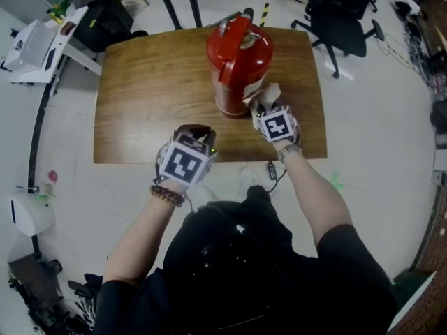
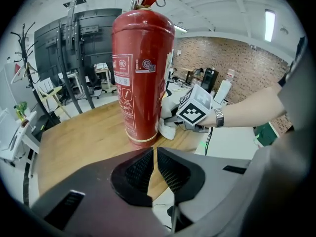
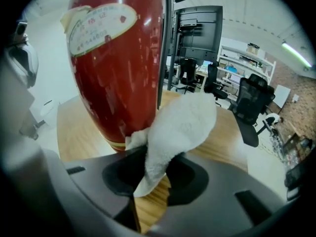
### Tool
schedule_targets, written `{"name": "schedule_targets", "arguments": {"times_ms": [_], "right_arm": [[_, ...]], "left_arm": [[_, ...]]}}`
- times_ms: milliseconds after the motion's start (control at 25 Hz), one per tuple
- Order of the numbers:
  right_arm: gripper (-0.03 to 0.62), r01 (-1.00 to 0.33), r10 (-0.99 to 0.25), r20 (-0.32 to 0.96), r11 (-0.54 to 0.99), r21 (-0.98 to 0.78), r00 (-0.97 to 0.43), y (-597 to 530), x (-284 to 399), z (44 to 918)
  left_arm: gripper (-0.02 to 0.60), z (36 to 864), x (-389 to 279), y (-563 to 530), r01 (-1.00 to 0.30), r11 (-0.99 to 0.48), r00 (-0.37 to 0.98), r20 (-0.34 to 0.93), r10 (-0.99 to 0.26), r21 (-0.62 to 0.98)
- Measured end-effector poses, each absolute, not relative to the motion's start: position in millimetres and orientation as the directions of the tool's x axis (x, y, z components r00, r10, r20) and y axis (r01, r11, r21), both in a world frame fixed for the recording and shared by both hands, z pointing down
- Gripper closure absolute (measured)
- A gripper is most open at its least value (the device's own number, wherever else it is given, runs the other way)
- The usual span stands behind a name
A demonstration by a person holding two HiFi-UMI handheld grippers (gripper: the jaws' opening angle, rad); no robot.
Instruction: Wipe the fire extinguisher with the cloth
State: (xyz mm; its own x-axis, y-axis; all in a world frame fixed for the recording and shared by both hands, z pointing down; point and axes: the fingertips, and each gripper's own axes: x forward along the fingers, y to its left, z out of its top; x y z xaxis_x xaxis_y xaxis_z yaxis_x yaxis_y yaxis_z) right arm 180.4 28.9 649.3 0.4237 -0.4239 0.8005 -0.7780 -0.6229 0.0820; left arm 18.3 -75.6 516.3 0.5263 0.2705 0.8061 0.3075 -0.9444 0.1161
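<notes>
Jaws: right gripper point(image 3: 153, 167) clamps fluffy white cloth point(image 3: 182, 125); left gripper point(image 2: 154, 154) pressed together. Glossy red cylindrical fire extinguisher point(image 2: 142, 73) stands upright on wooden surface point(image 2: 79, 142).

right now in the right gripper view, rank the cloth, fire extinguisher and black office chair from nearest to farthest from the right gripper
1. cloth, clamped in the jaws
2. fire extinguisher, just ahead, at left
3. black office chair, far right, beyond the table
</notes>
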Motion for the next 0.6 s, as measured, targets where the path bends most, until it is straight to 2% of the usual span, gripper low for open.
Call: {"name": "schedule_targets", "arguments": {"times_ms": [240, 600], "right_arm": [[0.464, -0.706, -0.416, 0.758, -0.704, 0.083, 0.503, 46.4, 176.6, 610.3], [0.464, -0.611, -0.463, 0.565, -0.786, 0.094, 0.683, 68.1, 164.4, 455.9]], "left_arm": [[0.569, 511.0, 16.4, -87.4, 0.376, -0.921, 0.526, 0.795, 0.303, 0.102], [0.569, 487.7, 20.0, -79.8, 0.483, -0.87, 0.537, 0.749, 0.387, 0.103]]}}
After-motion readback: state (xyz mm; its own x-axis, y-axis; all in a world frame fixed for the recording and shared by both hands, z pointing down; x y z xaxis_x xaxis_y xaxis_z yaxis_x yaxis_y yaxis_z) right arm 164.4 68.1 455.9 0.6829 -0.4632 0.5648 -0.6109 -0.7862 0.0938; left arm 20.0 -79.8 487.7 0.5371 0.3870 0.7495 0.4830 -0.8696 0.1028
